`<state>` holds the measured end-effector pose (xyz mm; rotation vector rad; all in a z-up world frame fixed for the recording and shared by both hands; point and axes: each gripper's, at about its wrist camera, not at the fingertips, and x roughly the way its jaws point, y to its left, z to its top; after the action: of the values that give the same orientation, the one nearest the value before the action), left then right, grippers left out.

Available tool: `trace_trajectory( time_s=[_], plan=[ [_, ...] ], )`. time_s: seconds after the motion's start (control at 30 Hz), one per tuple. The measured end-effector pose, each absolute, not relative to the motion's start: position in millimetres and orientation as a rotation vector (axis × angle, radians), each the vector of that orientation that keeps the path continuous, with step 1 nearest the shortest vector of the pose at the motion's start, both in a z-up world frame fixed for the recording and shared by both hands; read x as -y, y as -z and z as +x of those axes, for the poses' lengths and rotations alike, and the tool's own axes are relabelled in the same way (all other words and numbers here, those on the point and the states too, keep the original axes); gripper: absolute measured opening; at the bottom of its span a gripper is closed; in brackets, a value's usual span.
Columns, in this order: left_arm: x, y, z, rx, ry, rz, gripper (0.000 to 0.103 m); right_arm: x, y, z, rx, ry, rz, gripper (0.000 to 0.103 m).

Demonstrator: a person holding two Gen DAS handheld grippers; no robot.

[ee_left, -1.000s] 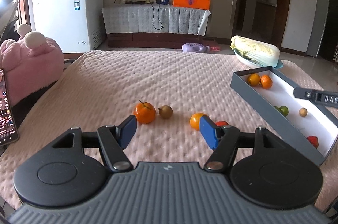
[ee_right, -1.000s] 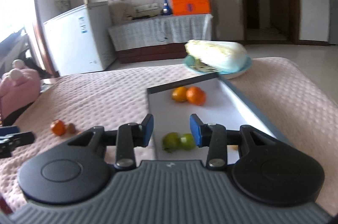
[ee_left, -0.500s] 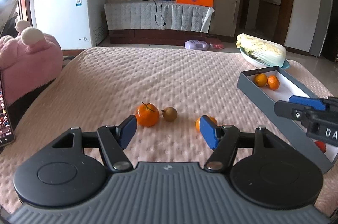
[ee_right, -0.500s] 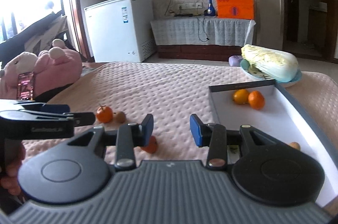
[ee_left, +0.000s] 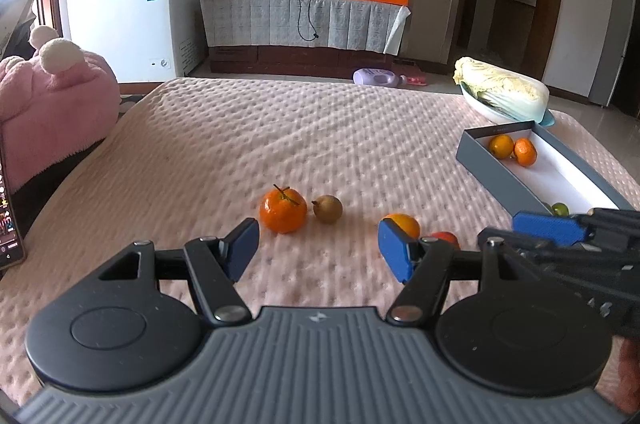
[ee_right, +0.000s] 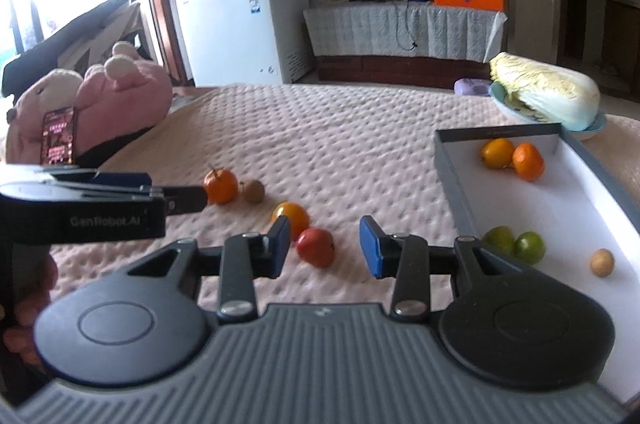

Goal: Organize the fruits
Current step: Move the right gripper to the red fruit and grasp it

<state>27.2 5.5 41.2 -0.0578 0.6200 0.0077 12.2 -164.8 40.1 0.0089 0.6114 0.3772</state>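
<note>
On the pink quilted cloth lie a stemmed tangerine (ee_left: pixel 283 210) (ee_right: pixel 220 185), a small brown fruit (ee_left: pixel 327 209) (ee_right: pixel 253 191), an orange (ee_left: pixel 402 223) (ee_right: pixel 292 217) and a red fruit (ee_right: pixel 315 246) (ee_left: pixel 445 238). A grey box (ee_left: pixel 490 165) (ee_right: pixel 452 175) at the right holds two oranges (ee_right: pixel 512 155), two green fruits (ee_right: pixel 514 244) and a small tan fruit (ee_right: pixel 602 262). My left gripper (ee_left: pixel 318 250) is open and empty, just short of the tangerine. My right gripper (ee_right: pixel 323 248) is open and empty, with the red fruit just ahead between its fingers.
A napa cabbage in a blue dish (ee_left: pixel 506 95) sits behind the box. A pink plush toy (ee_left: pixel 48 91) and a phone (ee_right: pixel 59 135) are at the cloth's left edge. A white freezer (ee_left: pixel 132 11) and a cabinet stand beyond the far edge.
My right gripper has swung left from over the box to the loose fruit and now faces the red fruit. My left gripper has shifted slightly and stays open.
</note>
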Motion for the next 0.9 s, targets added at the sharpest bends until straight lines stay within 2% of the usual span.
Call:
trace_trajectory(
  time_s=[0.9],
  plan=[
    [-15.4,-41.3,19.4,-0.629,0.014,-0.082,0.071,139.3,-8.3,47.5,-0.734,-0.336,-0.009,0.041]
  ],
)
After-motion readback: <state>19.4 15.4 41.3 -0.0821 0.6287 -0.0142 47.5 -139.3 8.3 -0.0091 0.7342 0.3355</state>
